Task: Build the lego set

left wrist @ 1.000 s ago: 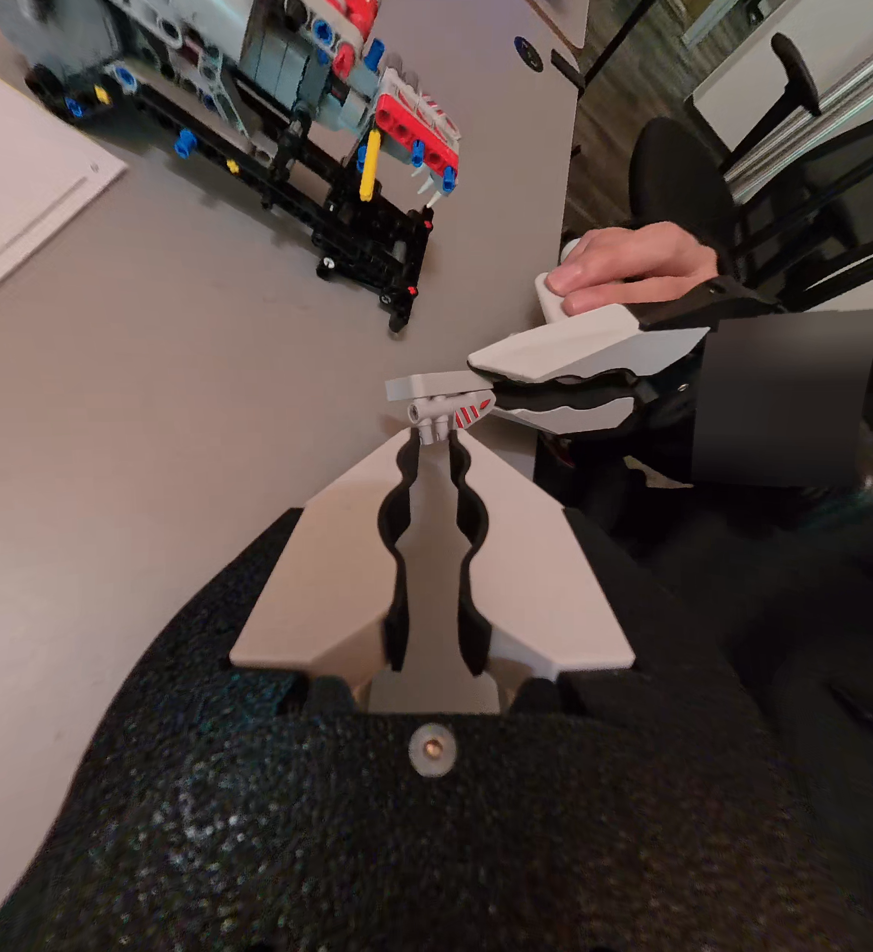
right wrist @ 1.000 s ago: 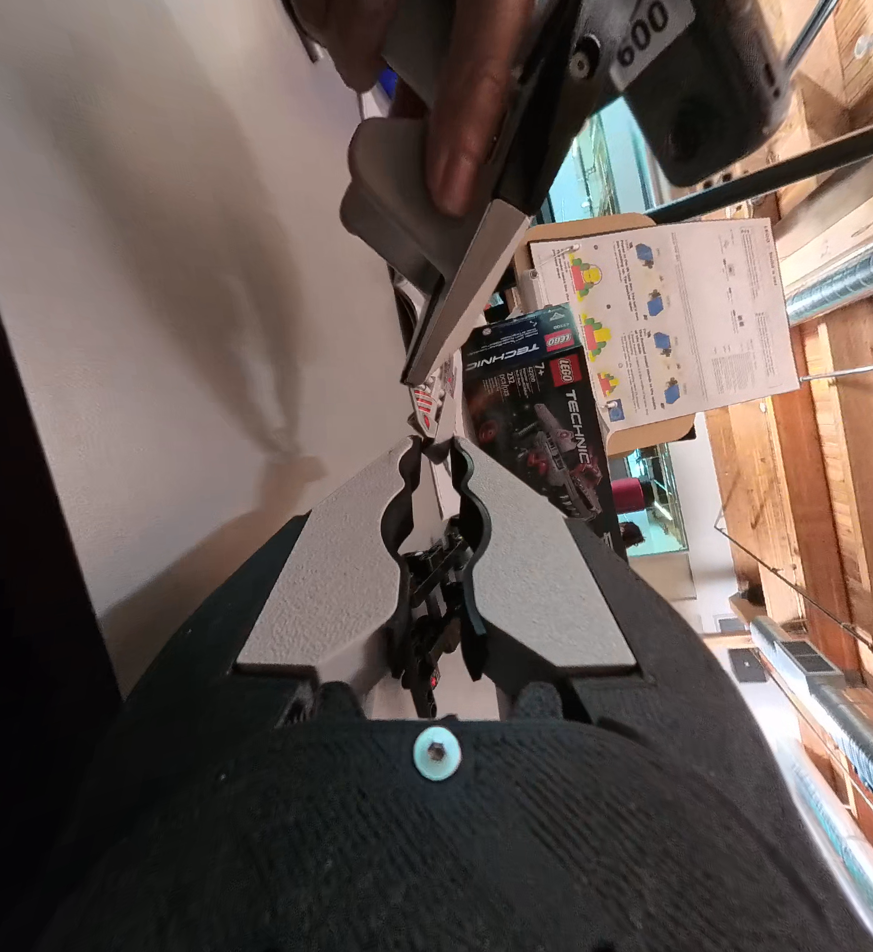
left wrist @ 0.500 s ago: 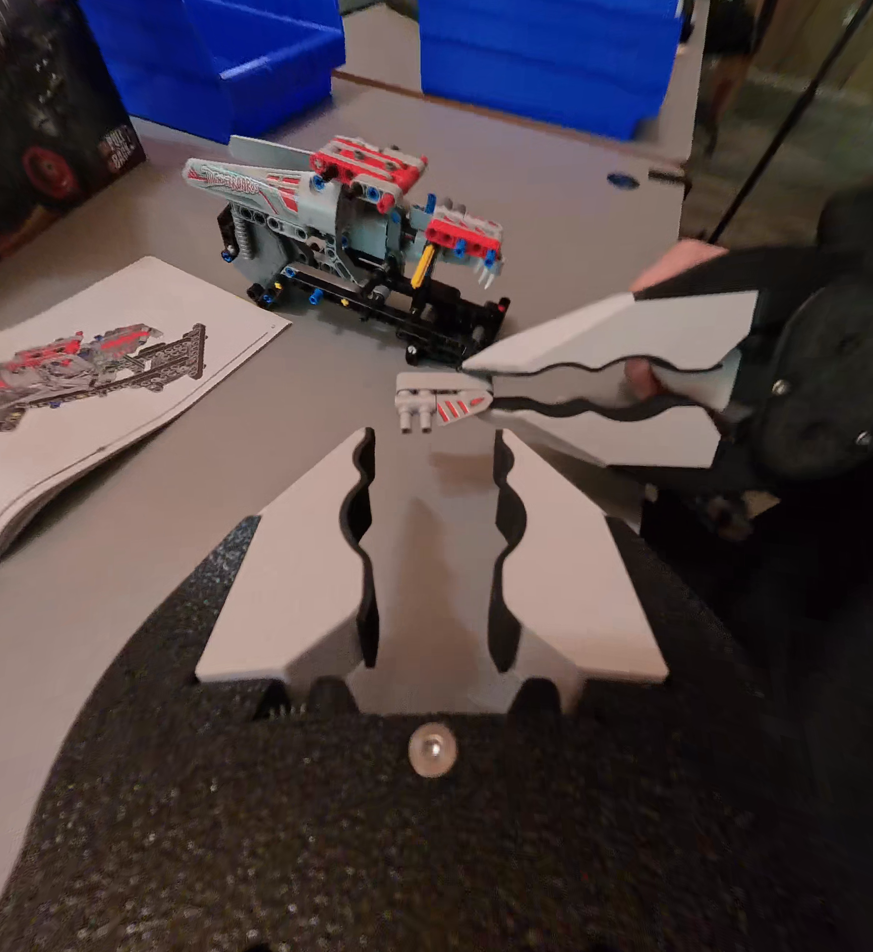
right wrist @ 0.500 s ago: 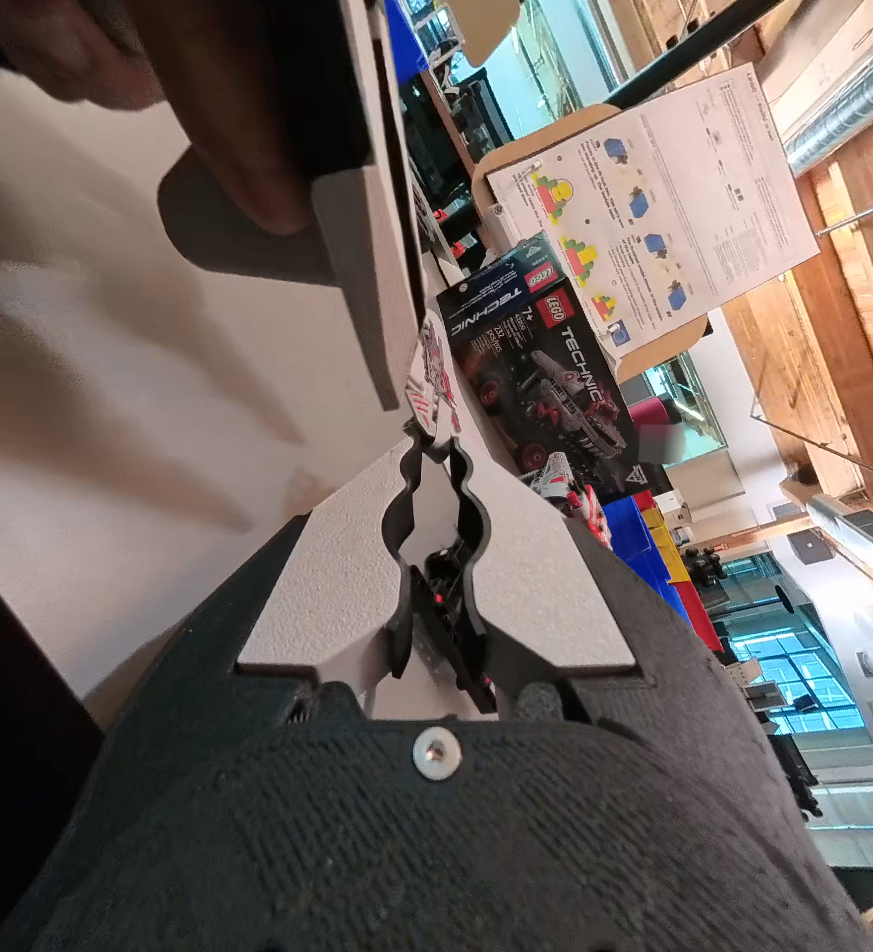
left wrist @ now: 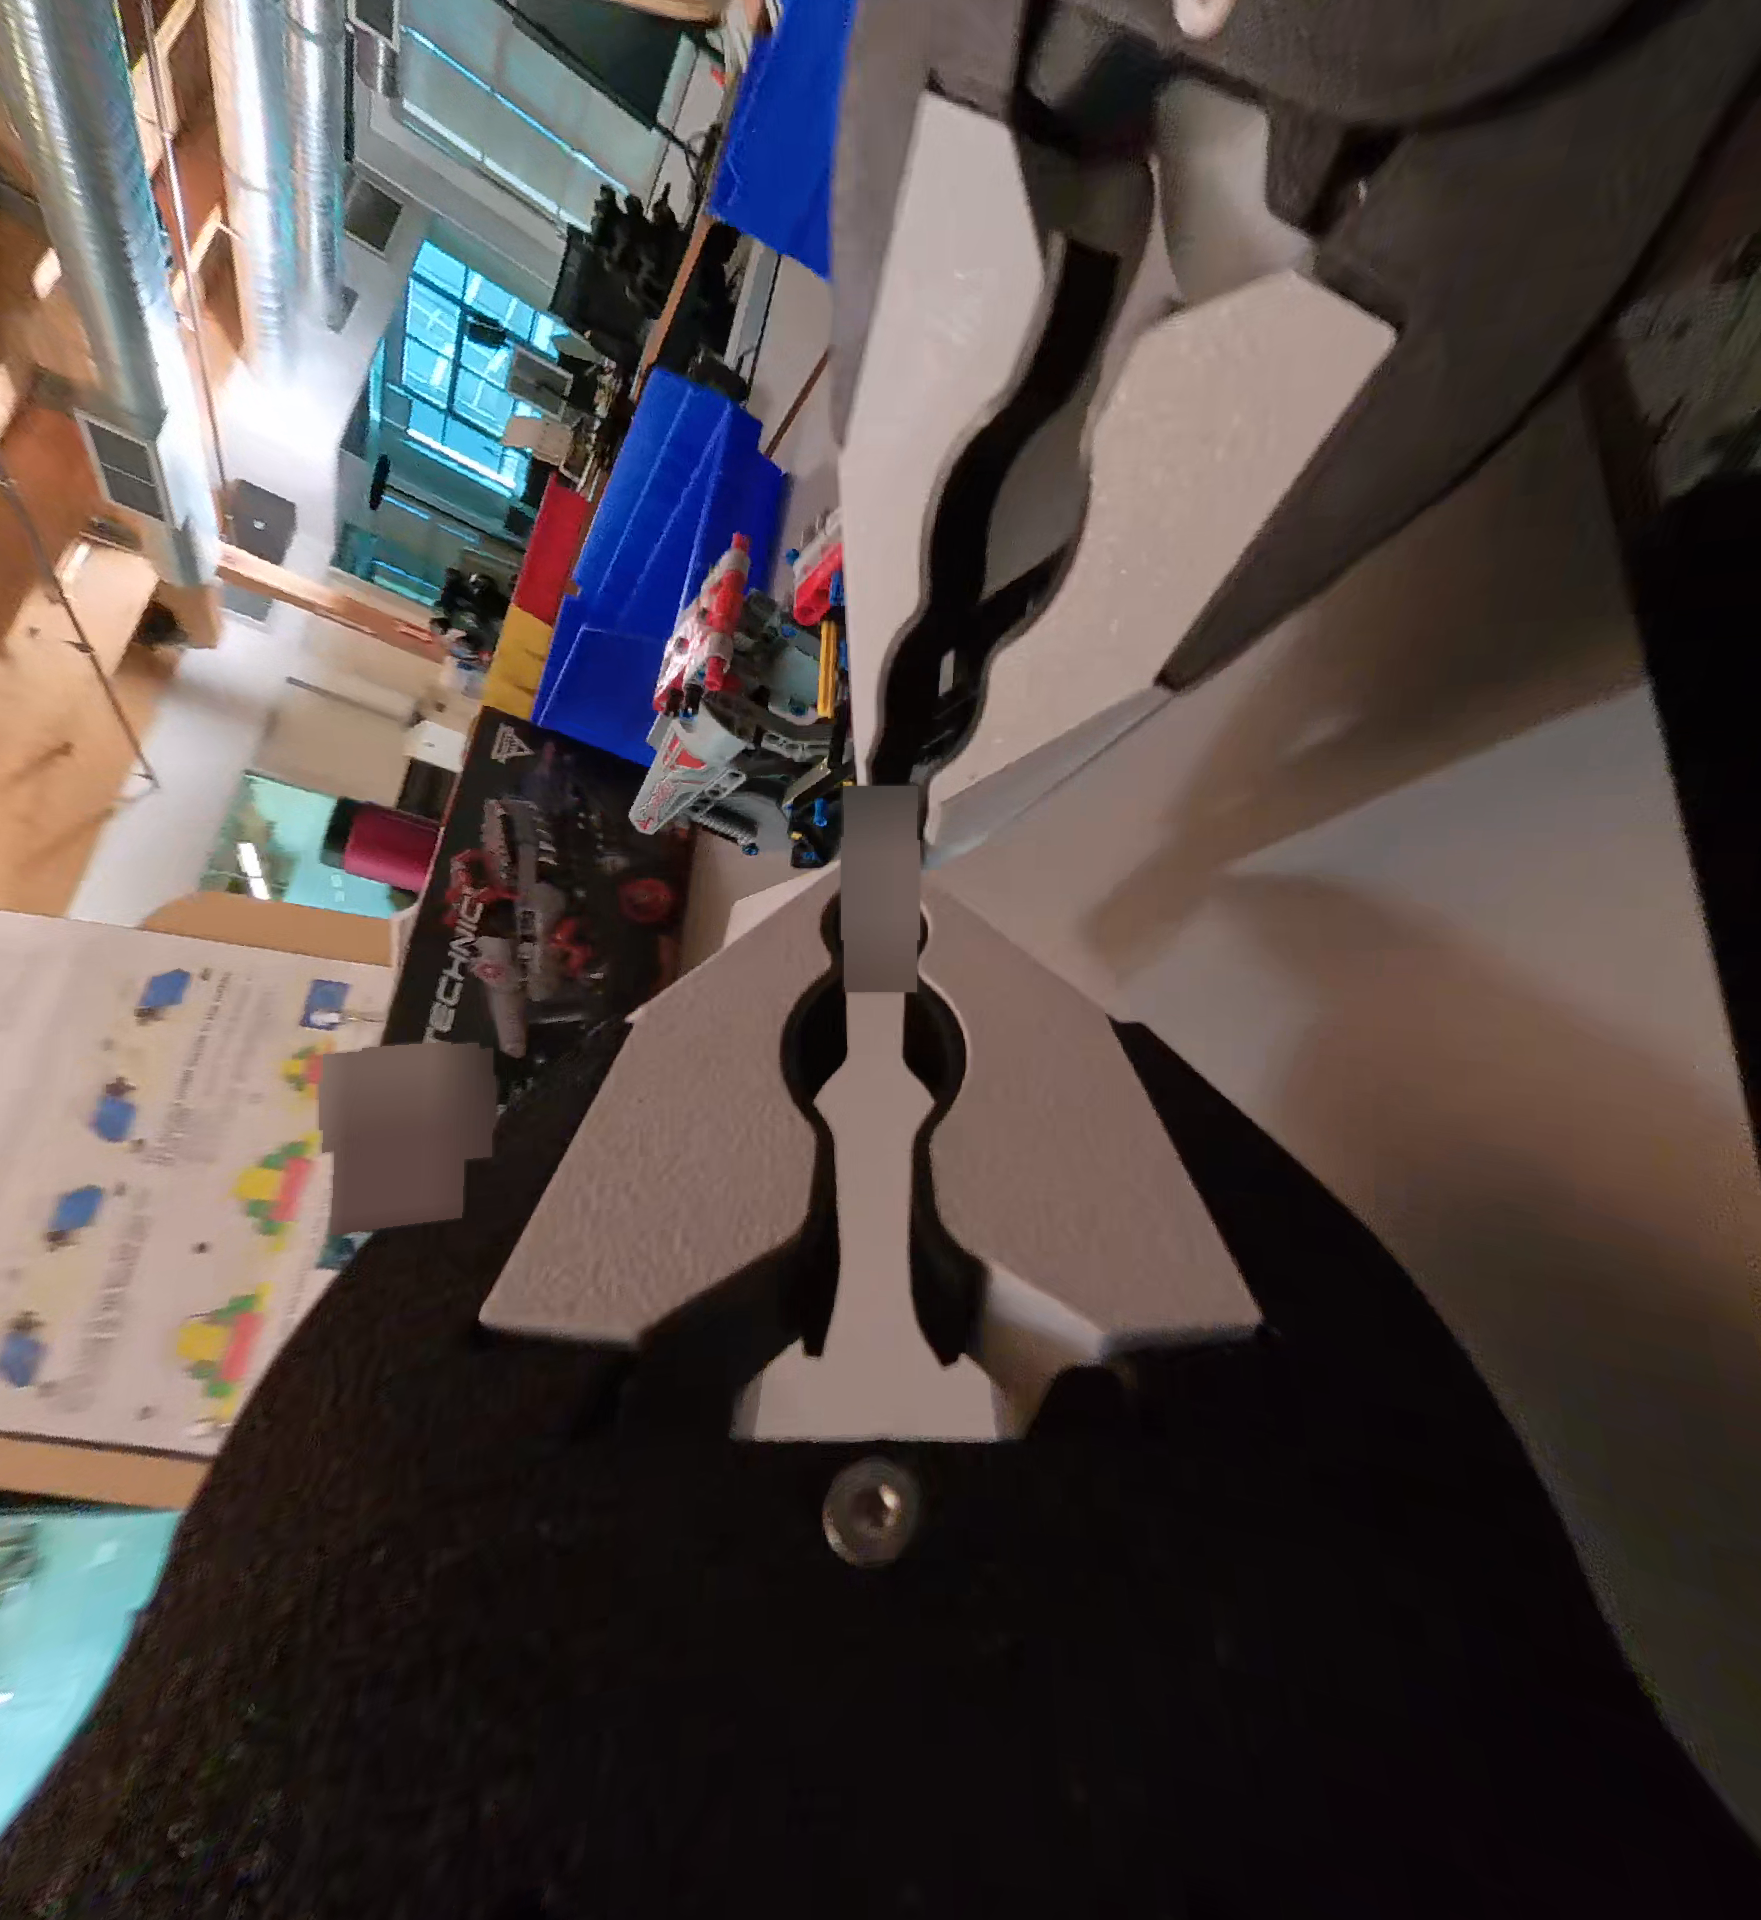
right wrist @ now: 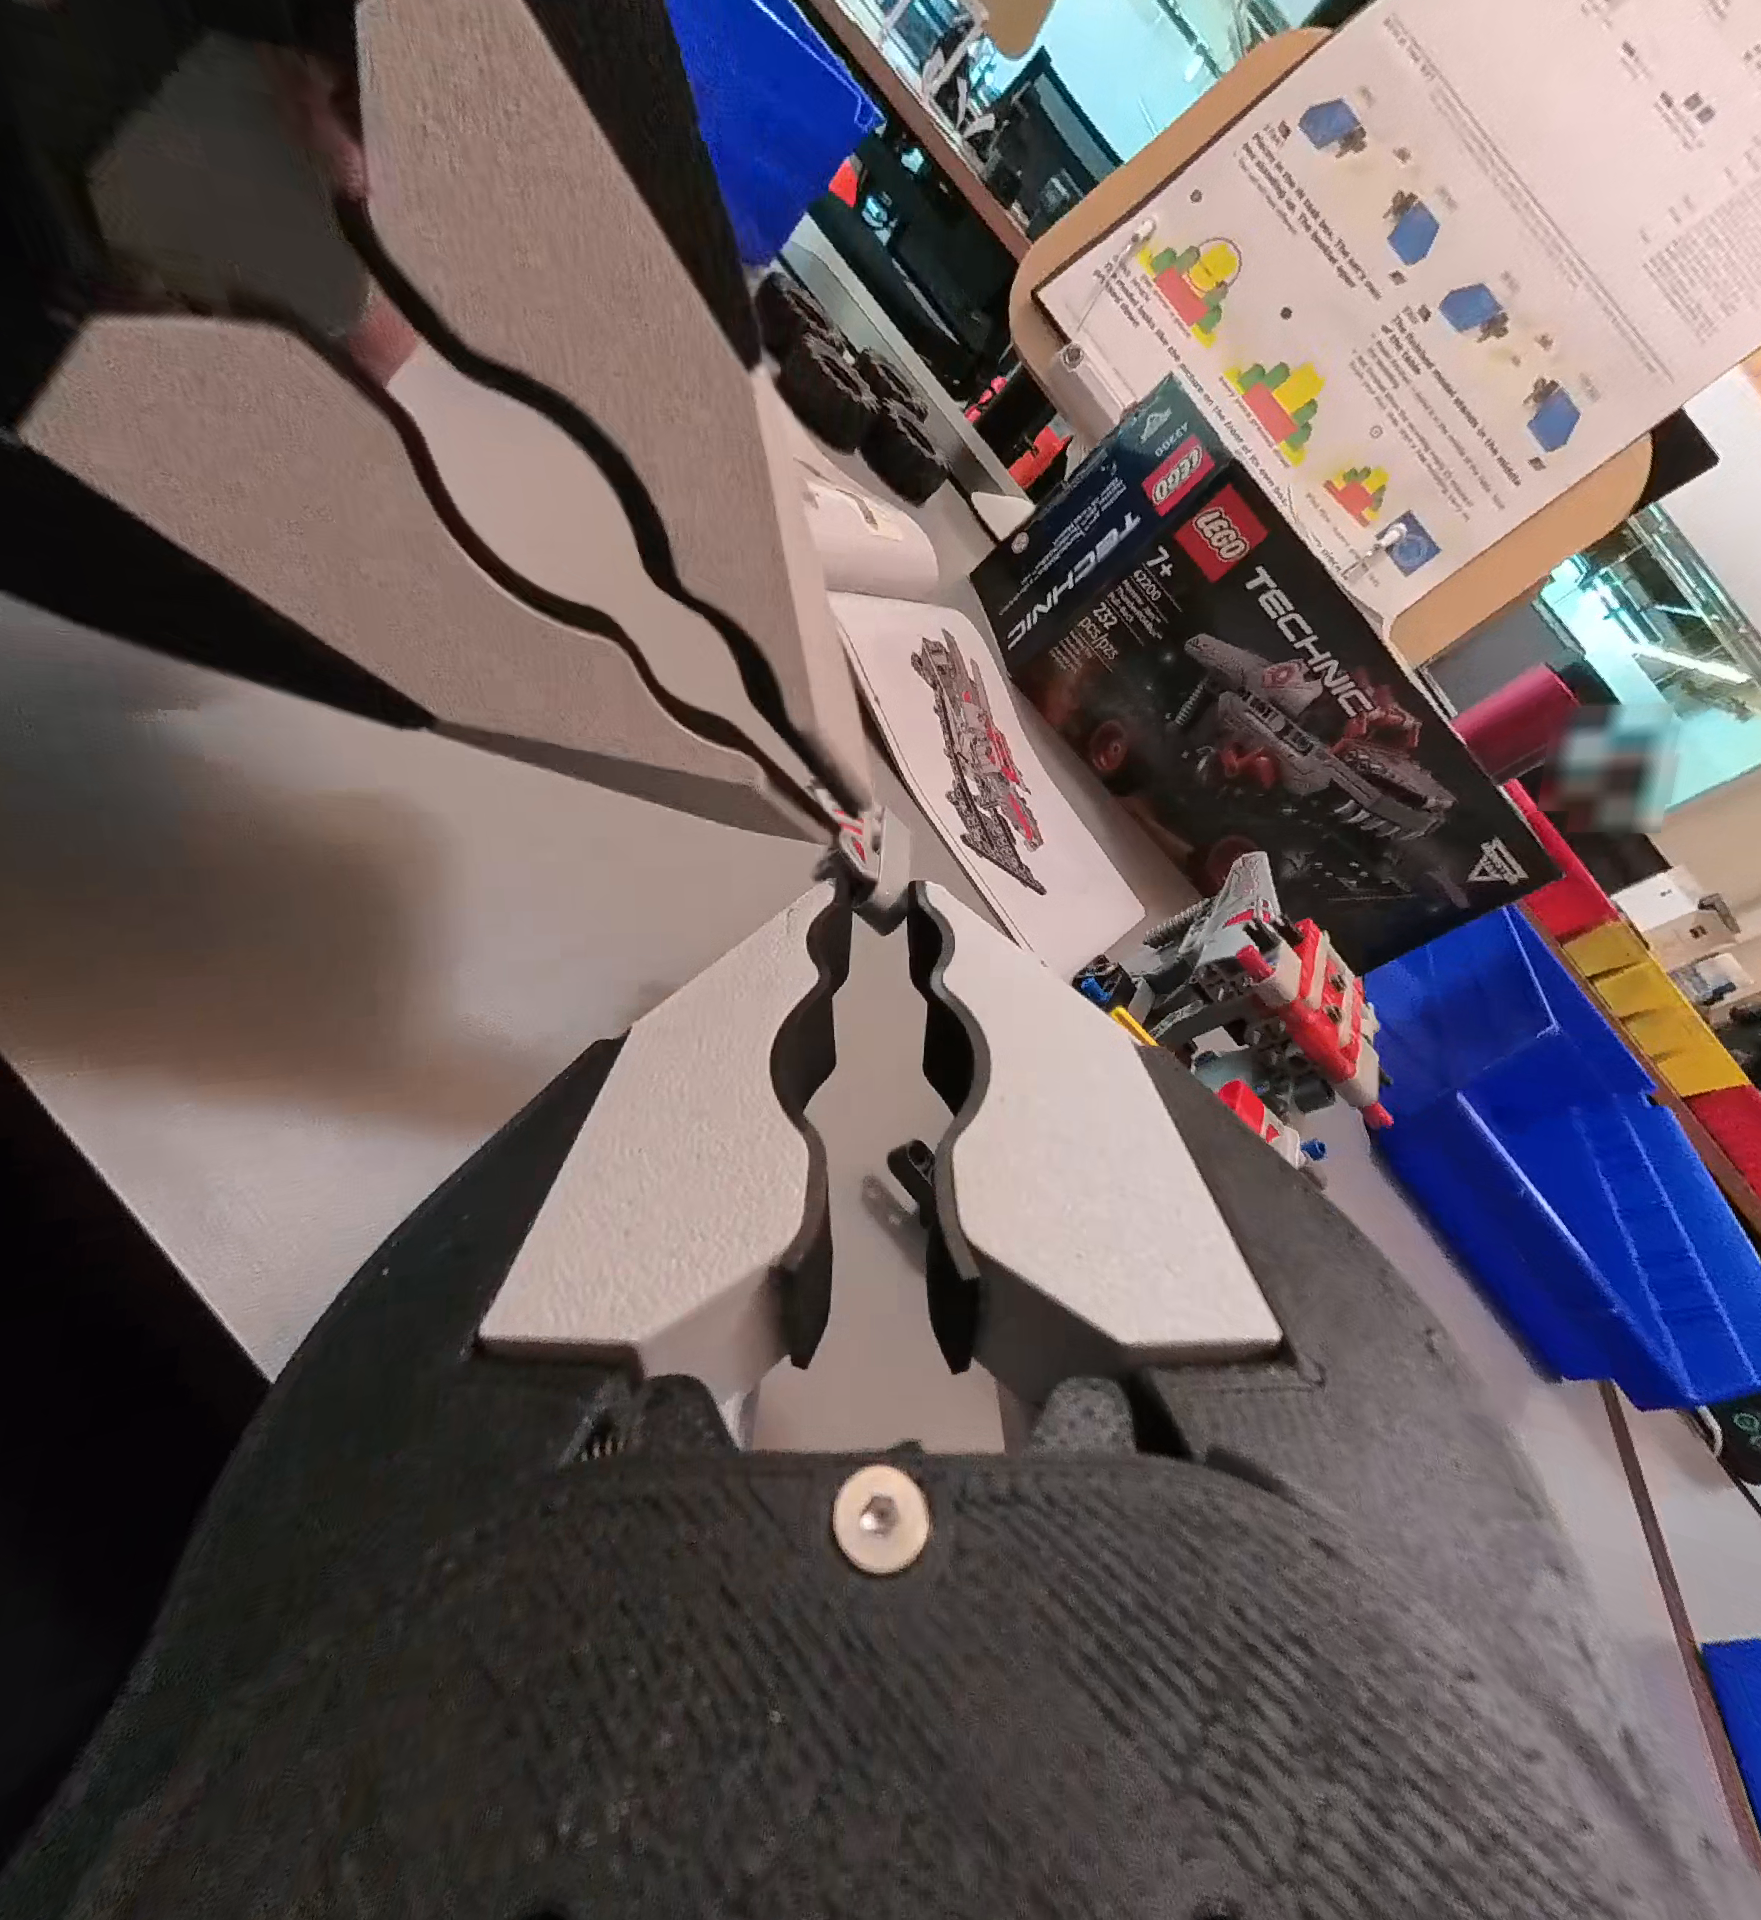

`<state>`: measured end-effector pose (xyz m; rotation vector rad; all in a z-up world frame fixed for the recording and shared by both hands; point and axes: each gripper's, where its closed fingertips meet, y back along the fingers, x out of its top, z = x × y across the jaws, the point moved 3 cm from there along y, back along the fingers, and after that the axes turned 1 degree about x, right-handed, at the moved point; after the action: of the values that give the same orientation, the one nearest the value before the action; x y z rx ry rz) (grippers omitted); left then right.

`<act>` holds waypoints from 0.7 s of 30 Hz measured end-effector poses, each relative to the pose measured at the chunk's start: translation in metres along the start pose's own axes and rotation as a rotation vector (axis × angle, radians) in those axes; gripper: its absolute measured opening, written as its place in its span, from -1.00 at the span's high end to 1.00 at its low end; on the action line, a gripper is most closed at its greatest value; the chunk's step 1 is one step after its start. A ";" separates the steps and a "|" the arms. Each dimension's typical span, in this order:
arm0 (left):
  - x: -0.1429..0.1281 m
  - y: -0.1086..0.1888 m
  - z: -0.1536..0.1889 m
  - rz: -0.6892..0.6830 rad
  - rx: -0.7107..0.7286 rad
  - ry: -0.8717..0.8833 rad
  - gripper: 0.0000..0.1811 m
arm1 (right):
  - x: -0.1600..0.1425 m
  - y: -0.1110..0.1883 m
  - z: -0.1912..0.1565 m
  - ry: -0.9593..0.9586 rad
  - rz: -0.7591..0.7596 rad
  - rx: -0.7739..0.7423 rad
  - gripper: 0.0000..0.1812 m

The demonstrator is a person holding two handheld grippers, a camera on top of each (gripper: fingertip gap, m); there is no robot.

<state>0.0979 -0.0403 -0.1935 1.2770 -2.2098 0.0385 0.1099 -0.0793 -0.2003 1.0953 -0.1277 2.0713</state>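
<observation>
My left gripper (right wrist: 834,821) and right gripper (right wrist: 871,899) meet tip to tip above the table (right wrist: 543,914). Both pinch the small grey-and-red lego piece (right wrist: 860,847), fingers nearly closed. The half-built model (right wrist: 1260,997) sits far right, beside blue bins (right wrist: 1582,1195).

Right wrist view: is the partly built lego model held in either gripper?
No. The lego model sits on the table beside the blue bins, well clear of both grippers.
</observation>
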 end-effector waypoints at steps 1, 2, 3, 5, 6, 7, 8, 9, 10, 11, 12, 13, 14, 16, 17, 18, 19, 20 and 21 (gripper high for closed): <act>-0.001 -0.002 0.002 -0.011 0.006 -0.037 1.00 | -0.001 0.000 0.000 0.009 -0.014 -0.006 0.90; -0.001 -0.003 0.003 -0.014 0.015 -0.069 1.00 | -0.003 0.000 0.001 0.017 -0.020 -0.010 0.90; -0.001 -0.004 0.004 -0.017 0.028 -0.096 1.00 | -0.003 0.001 0.002 0.012 -0.021 -0.011 0.90; 0.000 -0.006 0.005 -0.019 0.044 -0.139 0.99 | -0.004 0.002 0.004 -0.001 -0.016 -0.009 0.90; -0.001 -0.007 0.005 -0.027 0.049 -0.160 0.94 | -0.003 0.003 0.005 -0.006 -0.007 -0.012 0.90; -0.002 -0.007 0.005 -0.036 0.056 -0.178 0.95 | -0.003 0.004 0.005 -0.010 -0.007 -0.008 0.90; -0.001 -0.008 0.004 -0.034 0.066 -0.191 1.00 | -0.004 0.005 0.005 -0.006 -0.012 0.000 0.90; 0.001 -0.008 0.002 -0.024 0.075 -0.196 1.00 | -0.004 0.005 0.006 0.000 -0.004 -0.010 0.90; 0.002 -0.008 0.001 -0.015 0.078 -0.199 1.00 | -0.004 0.006 0.006 -0.001 0.002 -0.017 0.91; 0.002 -0.008 0.001 -0.010 0.076 -0.202 1.00 | -0.004 0.007 0.007 -0.003 -0.002 -0.014 0.91; 0.003 -0.008 0.000 -0.005 0.078 -0.211 1.00 | -0.004 0.007 0.007 -0.001 -0.003 -0.013 0.91; 0.003 -0.009 0.000 -0.002 0.085 -0.225 1.00 | -0.004 0.008 0.008 0.003 -0.002 -0.010 0.91; 0.004 -0.009 0.000 0.004 0.094 -0.241 1.00 | -0.004 0.009 0.009 0.005 -0.003 0.000 0.91; 0.007 -0.010 -0.002 0.027 0.106 -0.271 1.00 | -0.006 0.014 0.011 -0.036 -0.001 0.062 0.91; 0.008 -0.011 -0.003 0.037 0.104 -0.286 1.00 | -0.008 0.020 0.016 -0.090 0.001 0.087 0.86; 0.010 -0.013 -0.005 0.057 0.111 -0.312 1.00 | -0.011 0.026 0.023 -0.167 0.003 0.101 0.74; 0.012 -0.014 -0.008 0.088 0.128 -0.350 1.00 | -0.016 0.032 0.033 -0.260 0.003 0.112 0.65; 0.016 -0.015 -0.011 0.122 0.147 -0.391 1.00 | -0.022 0.038 0.044 -0.370 0.000 0.113 0.58; 0.021 -0.017 -0.014 0.156 0.162 -0.425 1.00 | -0.029 0.044 0.056 -0.495 0.003 0.106 0.48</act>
<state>0.1102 -0.0617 -0.1757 1.2872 -2.7164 0.0068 0.1269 -0.1500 -0.1757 1.6569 -0.2636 1.7866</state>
